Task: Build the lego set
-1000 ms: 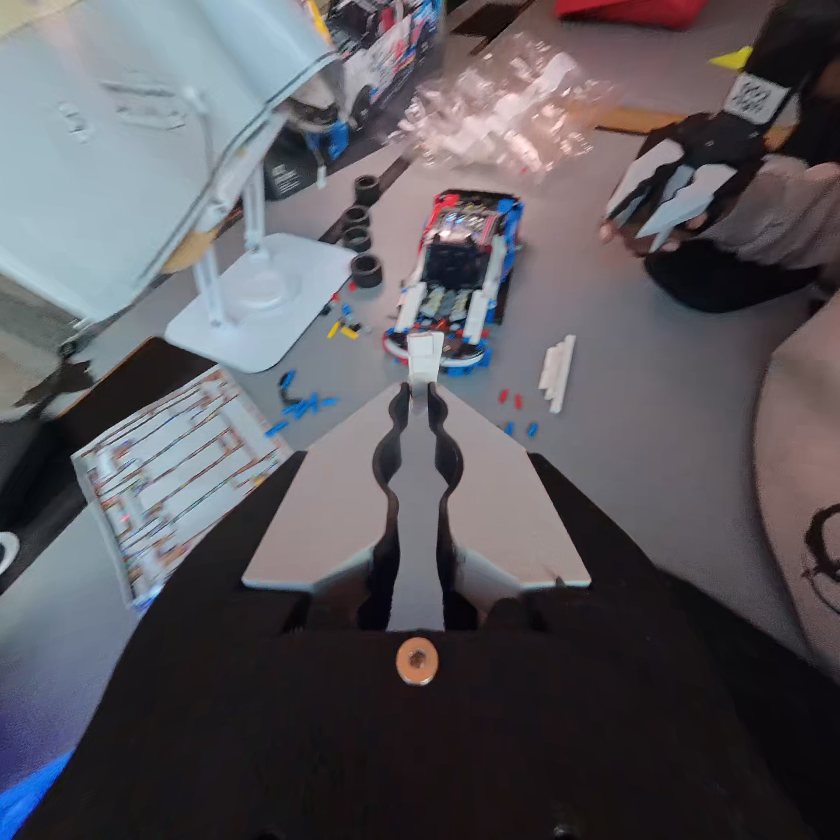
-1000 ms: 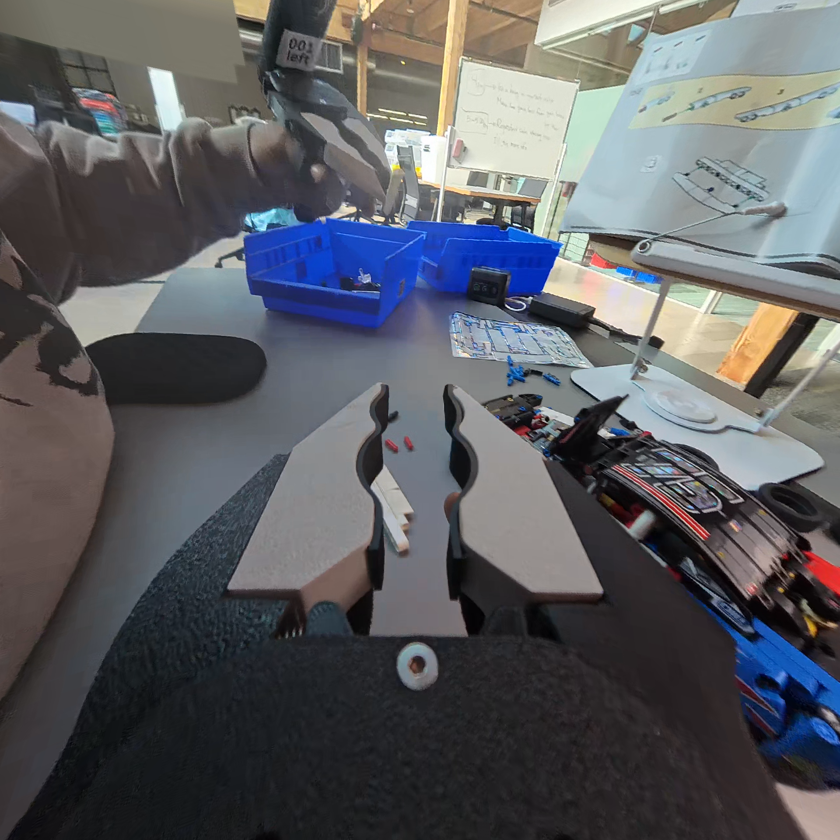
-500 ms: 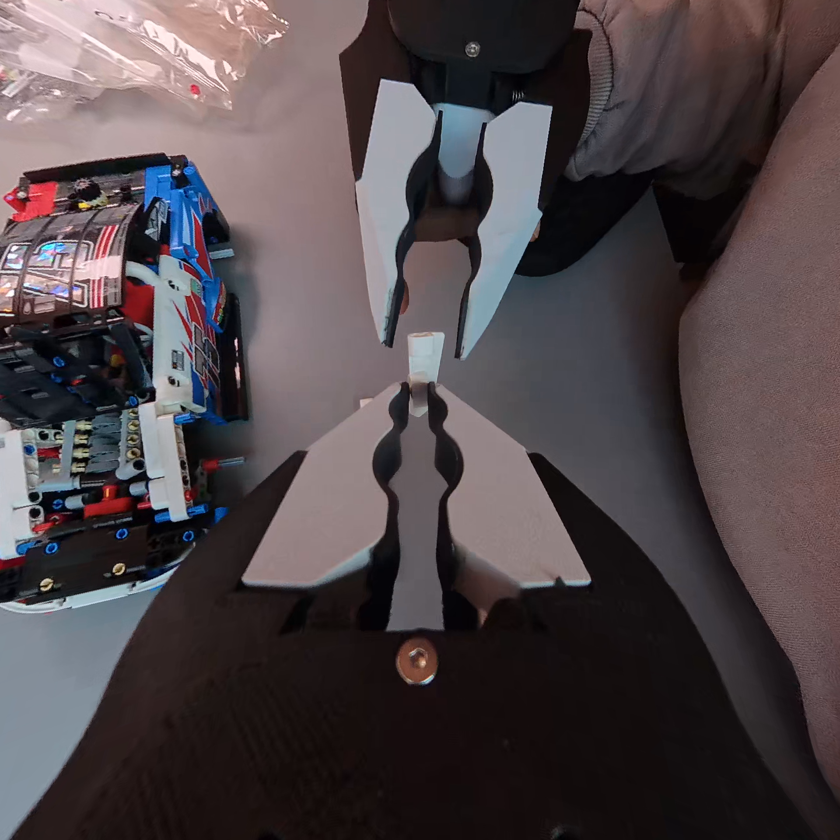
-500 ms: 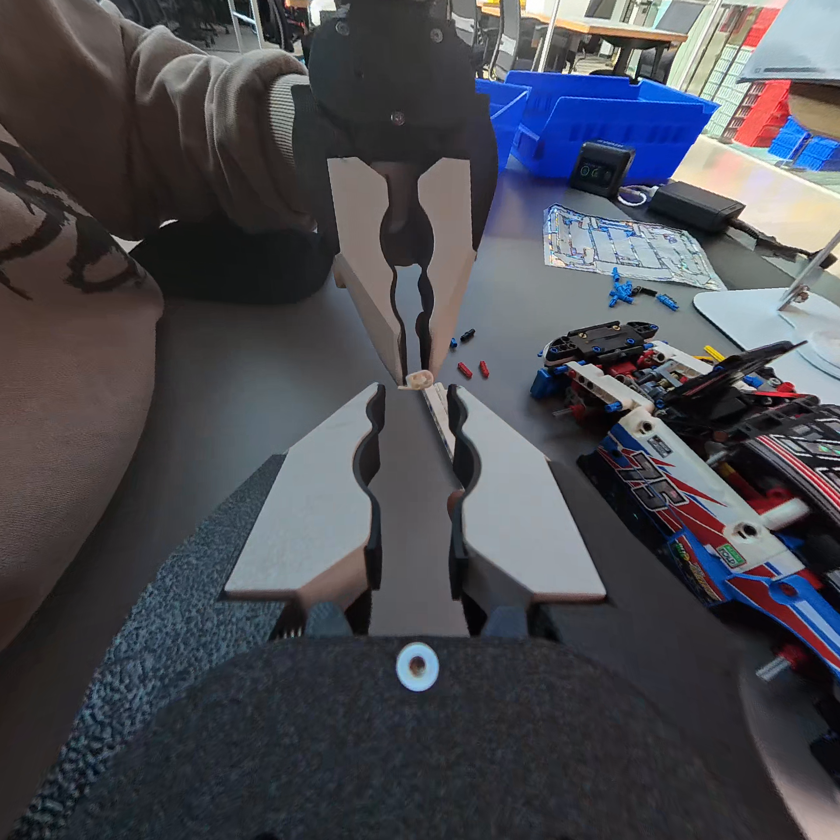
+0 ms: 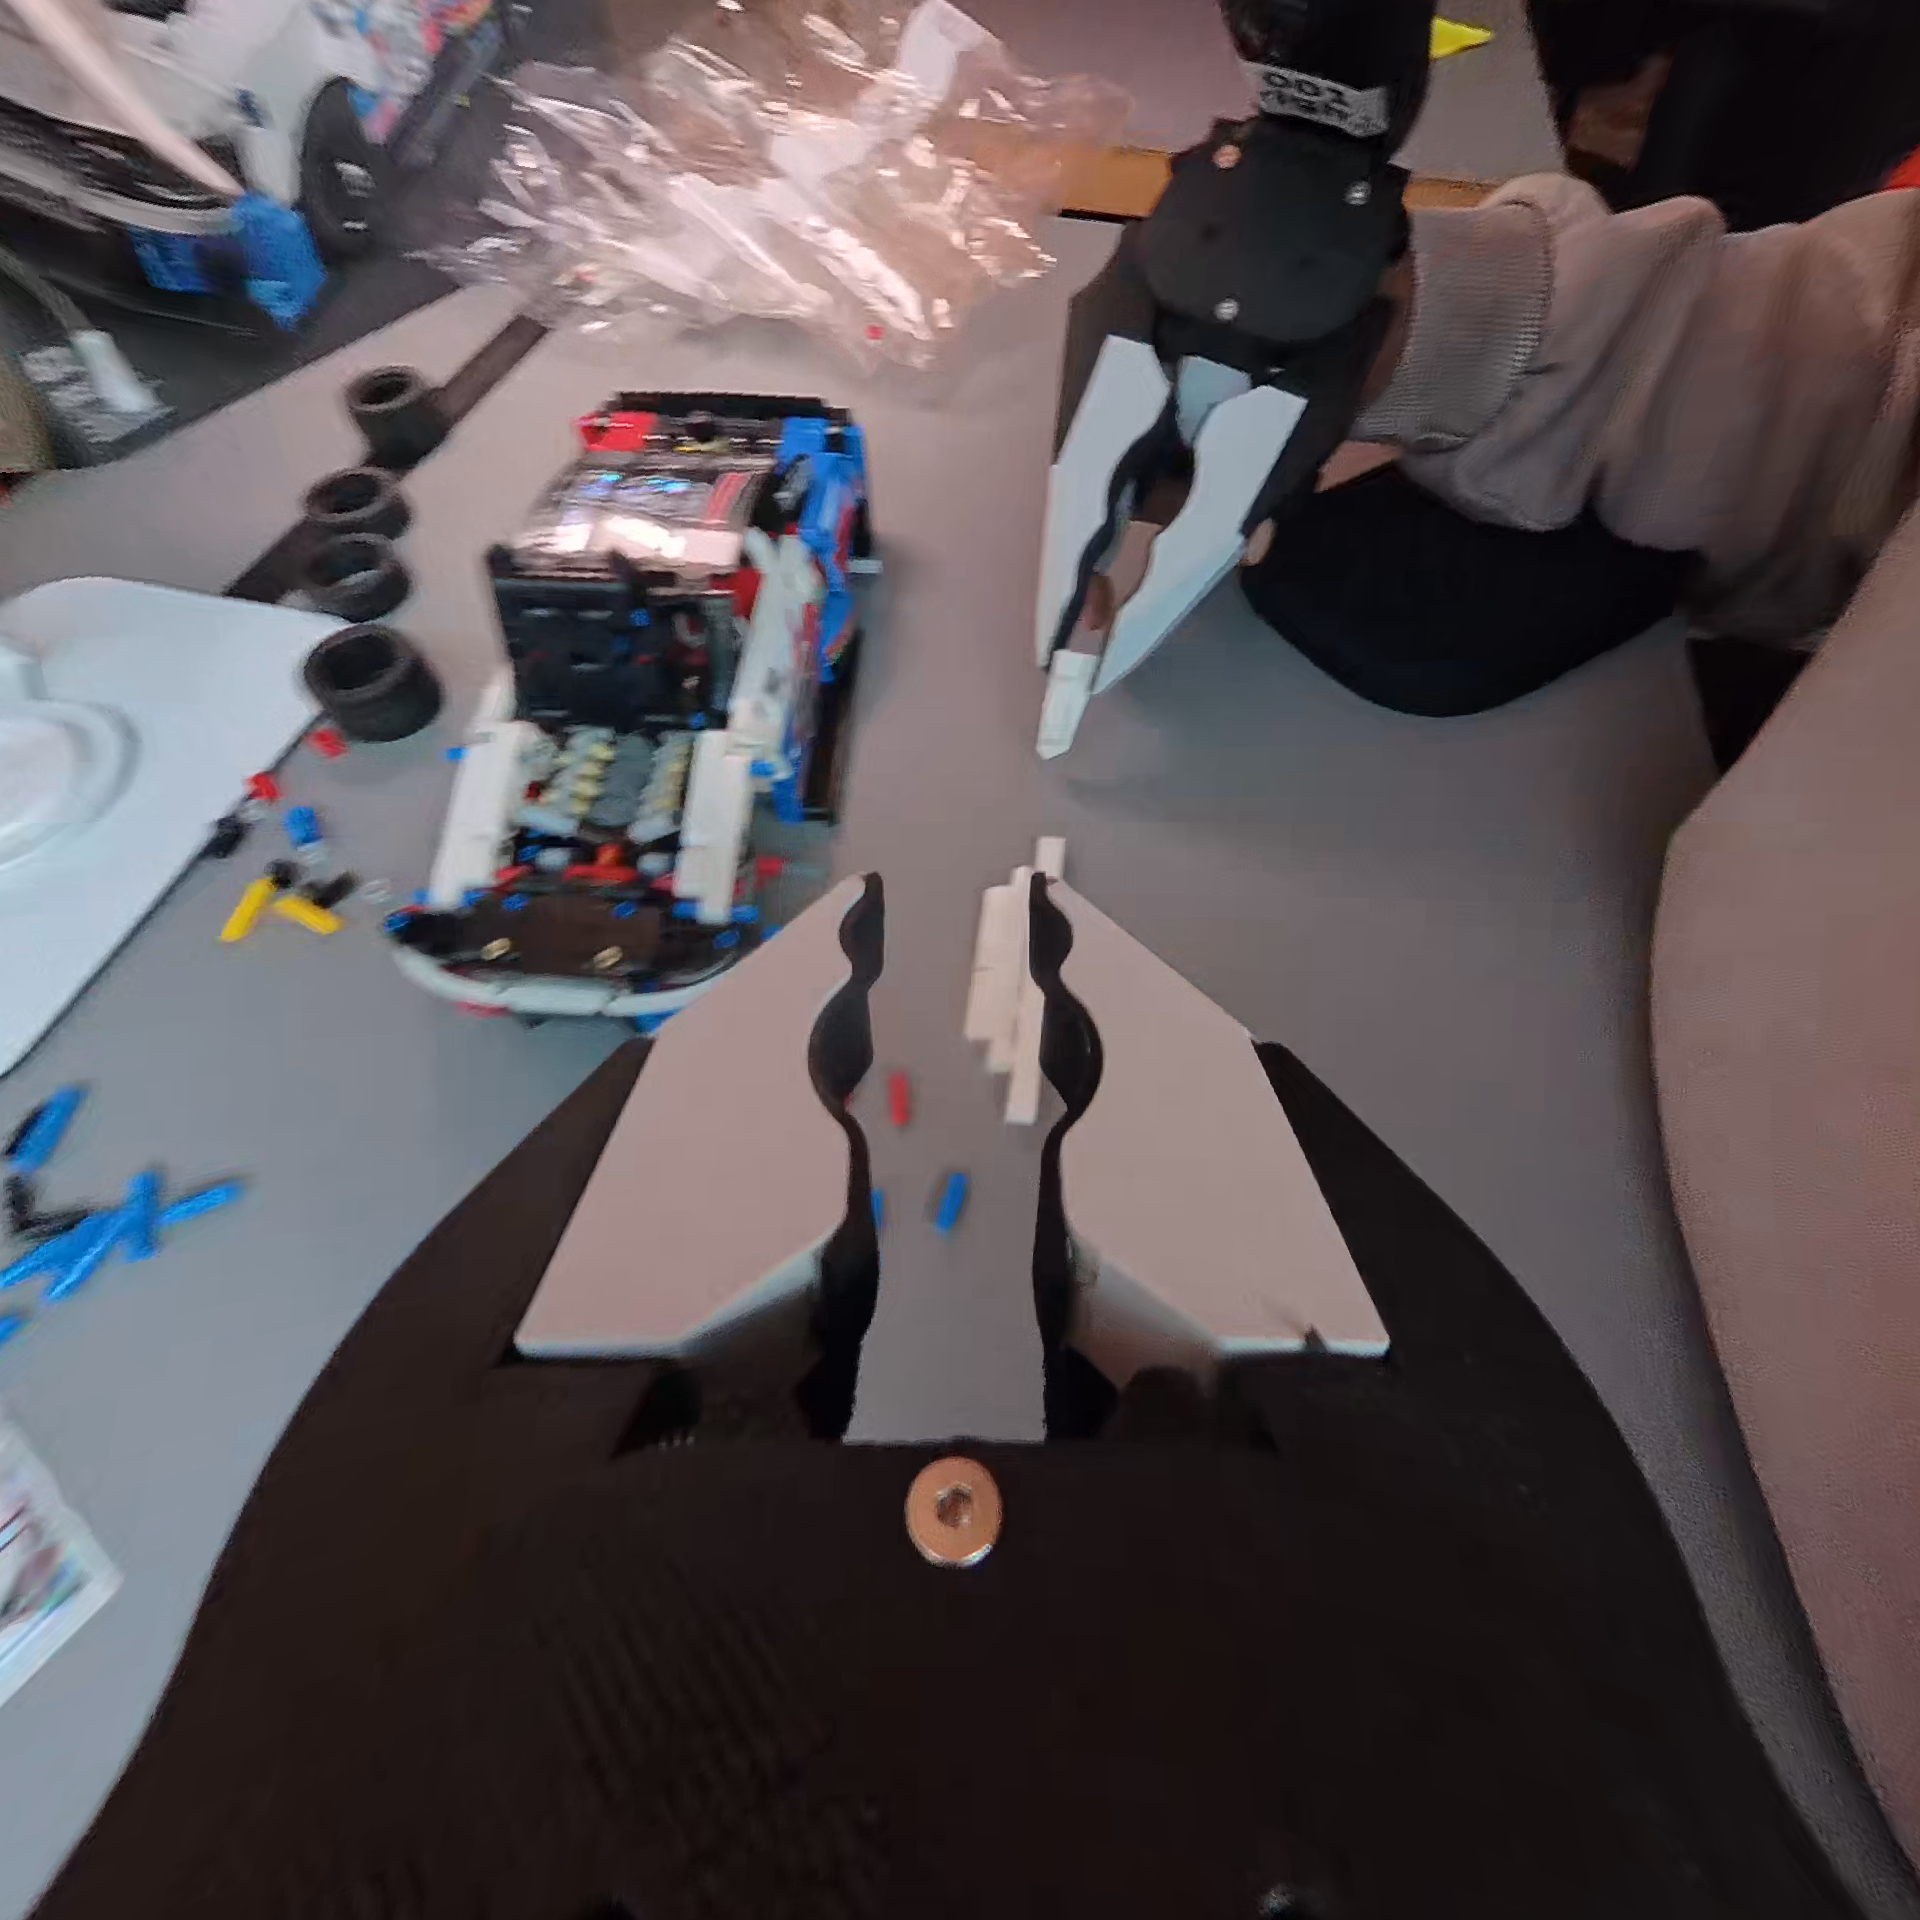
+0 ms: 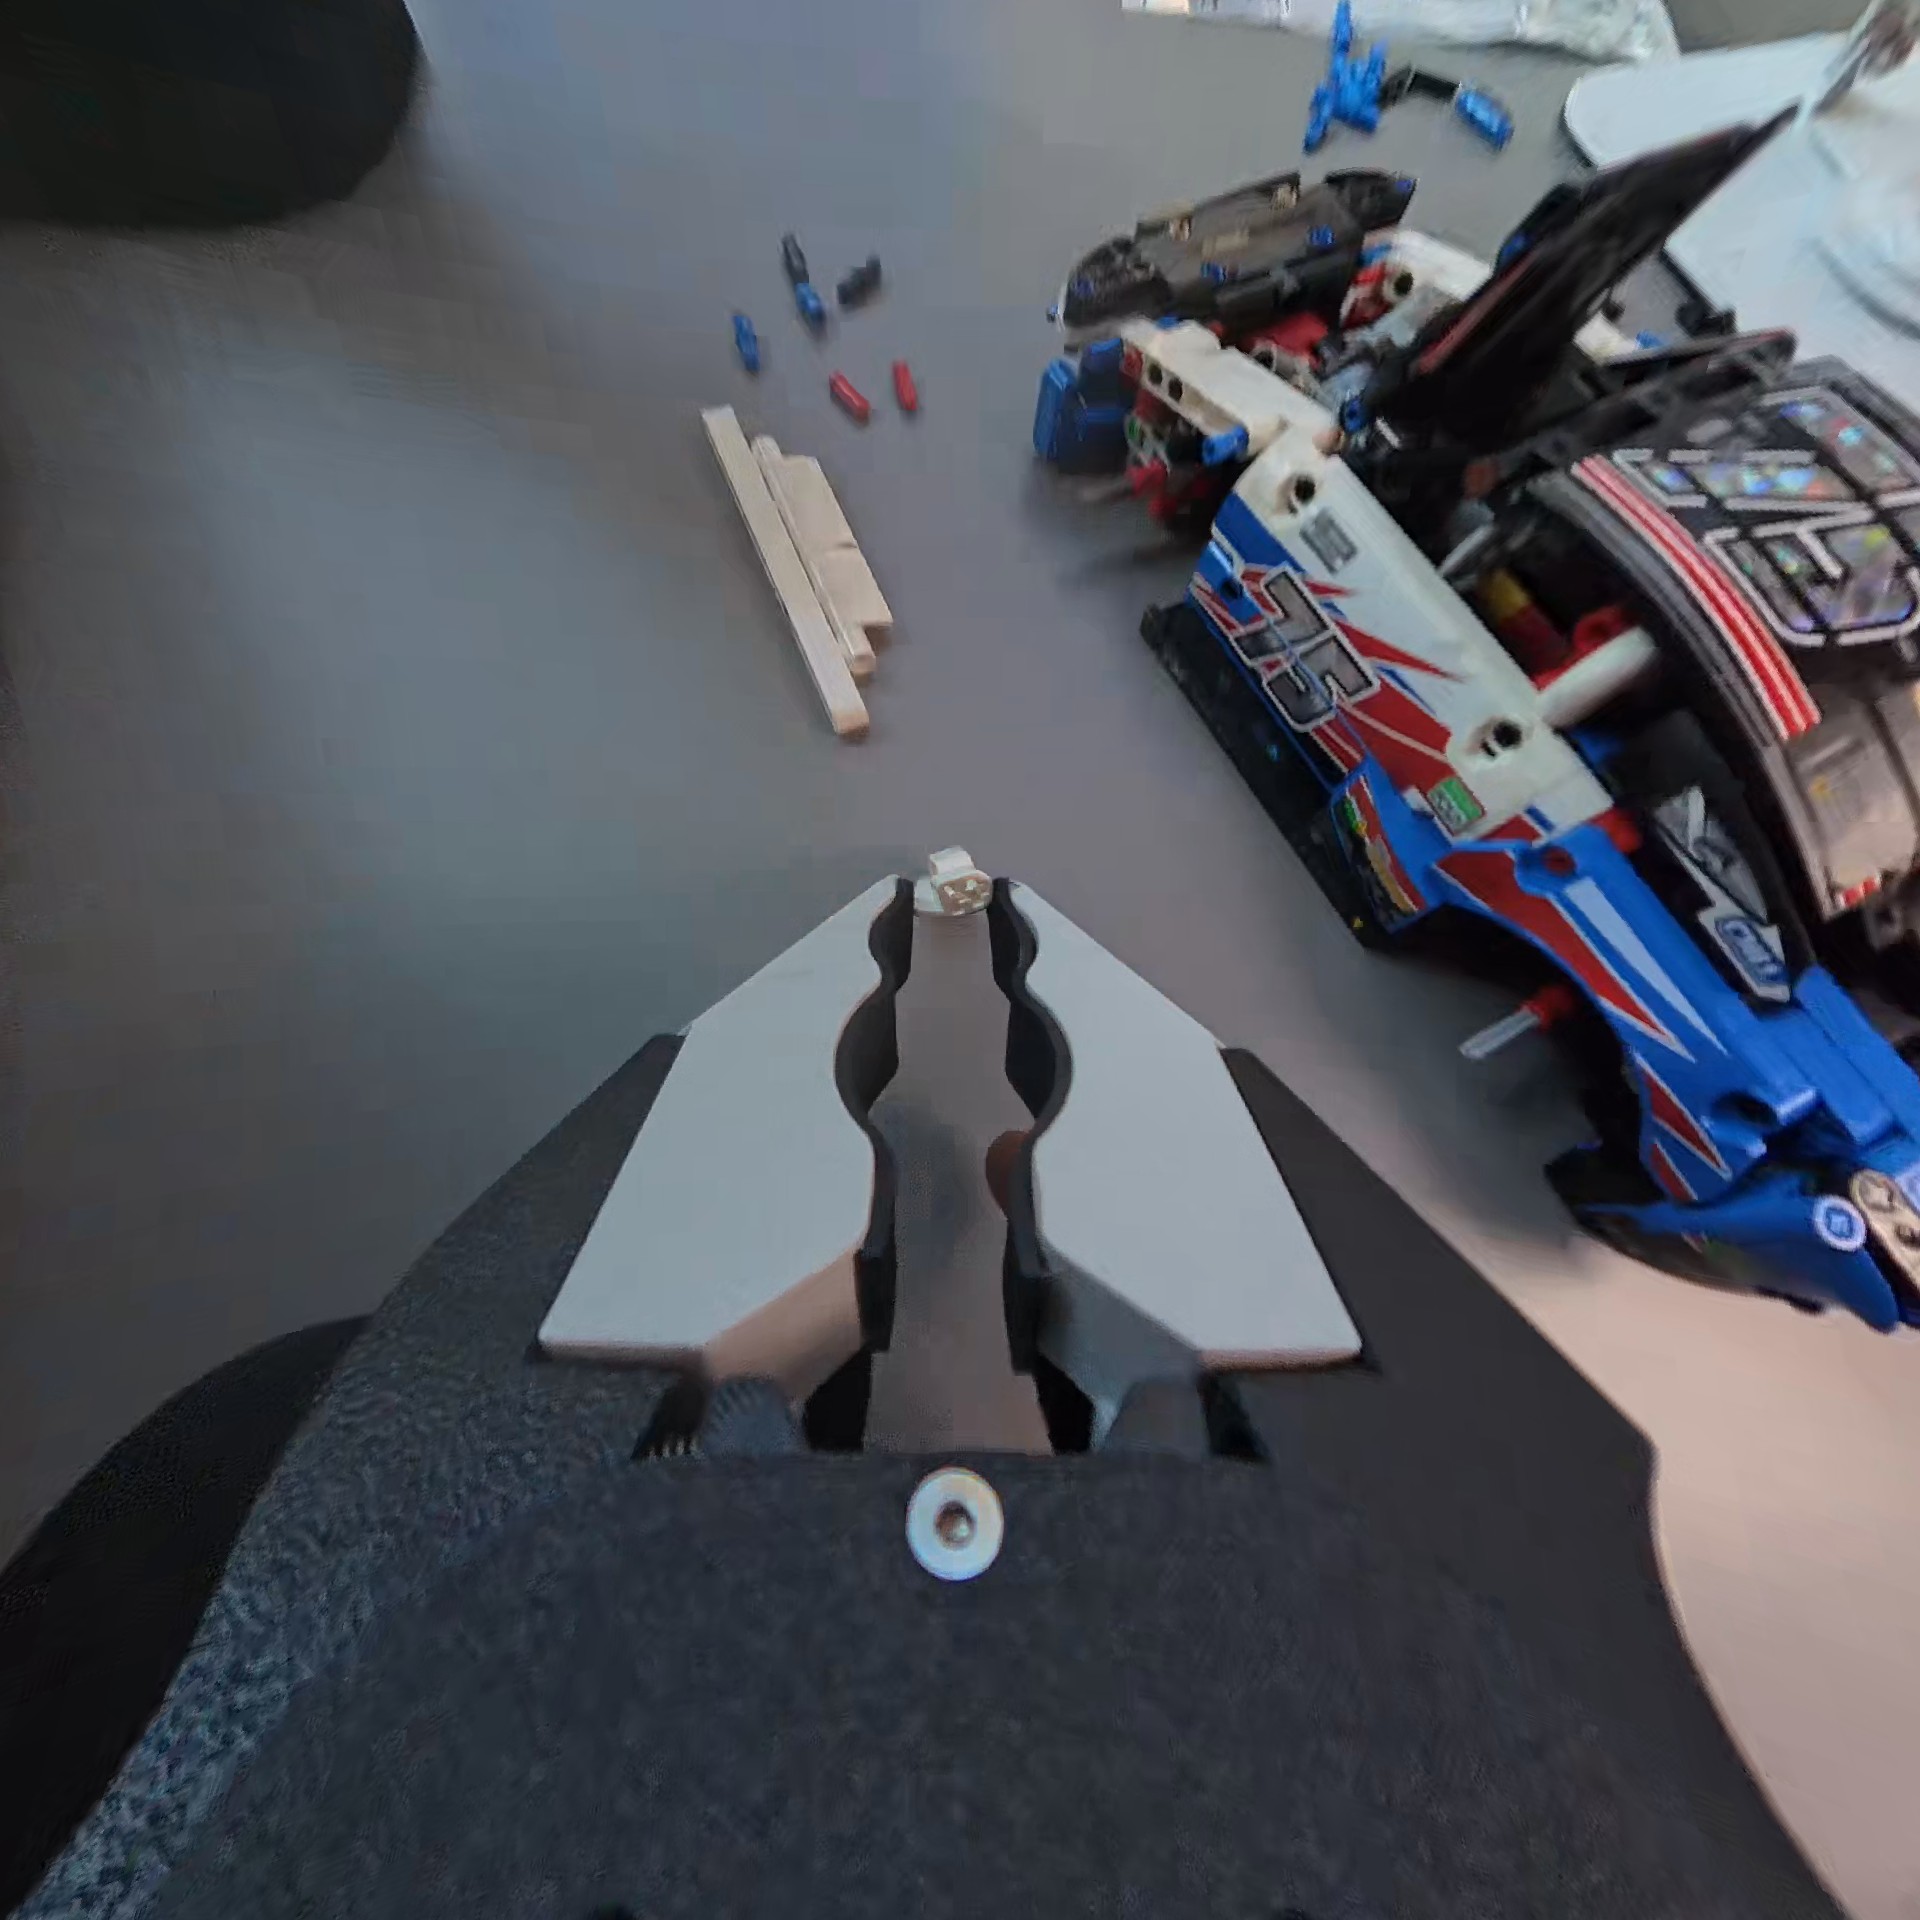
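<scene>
Left wrist view, near to far. The left gripper [image 5: 954, 894] stands with its fingers [image 5: 727, 1122] spread apart and nothing between them, above the grey bench [image 5: 1299, 852]. Seen through the gap are small red and blue pins [image 5: 899, 1099] and, just inside the finger at 1 o'clock, a stack of white beams [image 5: 1003, 997] lying flat. At 11 o'clock lies the partly built car [image 5: 665, 707], white, blue, red and black. Left of it lie loose yellow, red and blue pieces [image 5: 275, 883], then four black tyres [image 5: 369, 681] in a row beside a white stand base [image 5: 125, 717]. At 1 o'clock the right gripper [image 5: 1075, 660] points down at the bench, its fingers closed on a white piece [image 5: 1065, 701]. Beyond, at 12 o'clock, lie crumpled clear bags [image 5: 790, 197].

Right wrist view, near to far. The right gripper [image 6: 954, 885] pinches the white piece [image 6: 954, 891] at its fingertips; the piece is small, and its exact form is hard to tell. The white beams [image 6: 805, 561] lie at 12 o'clock, the pins [image 6: 847, 395] beyond them, and the car [image 6: 1455, 665] at 2 o'clock.
</scene>
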Action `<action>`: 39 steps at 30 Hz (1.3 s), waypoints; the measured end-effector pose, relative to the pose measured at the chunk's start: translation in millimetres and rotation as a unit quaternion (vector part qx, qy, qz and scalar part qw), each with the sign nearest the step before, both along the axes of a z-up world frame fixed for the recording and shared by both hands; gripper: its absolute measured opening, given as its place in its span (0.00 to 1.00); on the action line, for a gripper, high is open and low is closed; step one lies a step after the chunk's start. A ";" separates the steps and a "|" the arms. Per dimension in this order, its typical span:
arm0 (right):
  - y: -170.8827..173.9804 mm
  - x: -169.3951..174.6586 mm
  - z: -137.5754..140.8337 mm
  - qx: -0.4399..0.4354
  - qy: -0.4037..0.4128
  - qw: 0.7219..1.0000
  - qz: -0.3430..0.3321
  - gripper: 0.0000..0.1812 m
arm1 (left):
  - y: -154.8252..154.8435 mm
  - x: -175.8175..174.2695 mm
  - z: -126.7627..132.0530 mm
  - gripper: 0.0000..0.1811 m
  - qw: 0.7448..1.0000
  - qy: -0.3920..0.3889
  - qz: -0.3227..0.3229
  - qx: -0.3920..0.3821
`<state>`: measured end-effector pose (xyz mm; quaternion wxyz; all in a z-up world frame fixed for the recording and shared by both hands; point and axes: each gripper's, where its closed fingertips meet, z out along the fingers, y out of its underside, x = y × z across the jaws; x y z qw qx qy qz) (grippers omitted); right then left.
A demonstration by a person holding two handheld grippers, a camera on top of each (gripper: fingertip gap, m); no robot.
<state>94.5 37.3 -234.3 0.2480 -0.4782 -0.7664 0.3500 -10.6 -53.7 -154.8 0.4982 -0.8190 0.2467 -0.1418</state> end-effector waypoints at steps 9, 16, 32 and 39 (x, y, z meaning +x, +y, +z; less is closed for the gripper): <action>18.9 0.4 -23.8 0.070 -0.103 0.992 0.022 0.07 | -115.4 -246.1 50.1 0.11 0.930 0.137 0.339 -0.030; 17.8 -3.7 6.0 0.034 -0.014 0.999 0.006 0.19 | -217.1 -318.3 -13.4 0.11 0.900 0.153 0.306 -0.272; 11.1 14.5 31.1 -0.053 0.078 0.994 -0.050 0.19 | -287.9 -310.6 -106.1 0.18 0.766 0.300 0.065 -0.565; 10.9 12.0 34.4 -0.065 0.104 0.991 -0.057 0.18 | -282.5 -319.8 -100.1 0.06 0.811 0.257 0.130 -0.509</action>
